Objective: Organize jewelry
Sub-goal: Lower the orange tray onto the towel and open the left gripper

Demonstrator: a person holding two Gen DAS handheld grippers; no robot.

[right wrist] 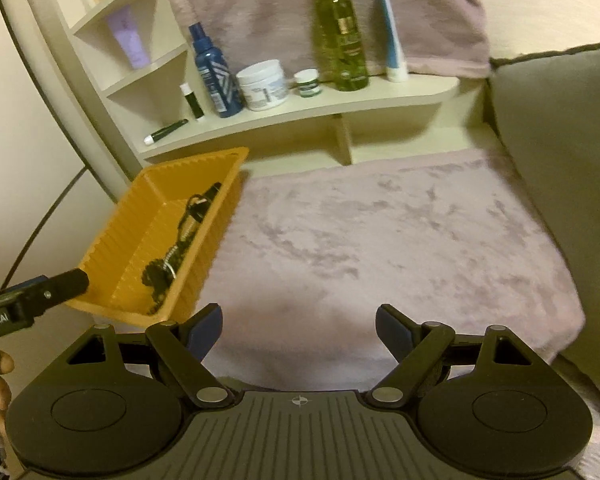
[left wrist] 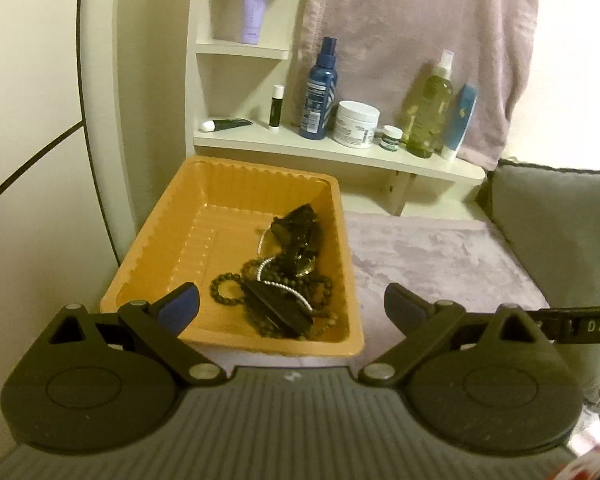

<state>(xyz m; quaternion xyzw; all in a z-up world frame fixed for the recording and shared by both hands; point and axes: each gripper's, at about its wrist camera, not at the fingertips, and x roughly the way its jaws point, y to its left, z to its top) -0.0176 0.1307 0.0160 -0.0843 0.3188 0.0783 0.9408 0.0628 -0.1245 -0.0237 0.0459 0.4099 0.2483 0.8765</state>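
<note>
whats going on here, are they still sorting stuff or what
A person holds a two-finger gripper in each hand over a pinkish plush cloth. Both the left gripper and the right gripper are open and empty. The jewelry, dark bead strands, a silvery chain and black pieces, lies tangled in the orange tray at the cloth's left edge, below a shelf of toiletries. No jewelry shows on the cloth itself.
</note>
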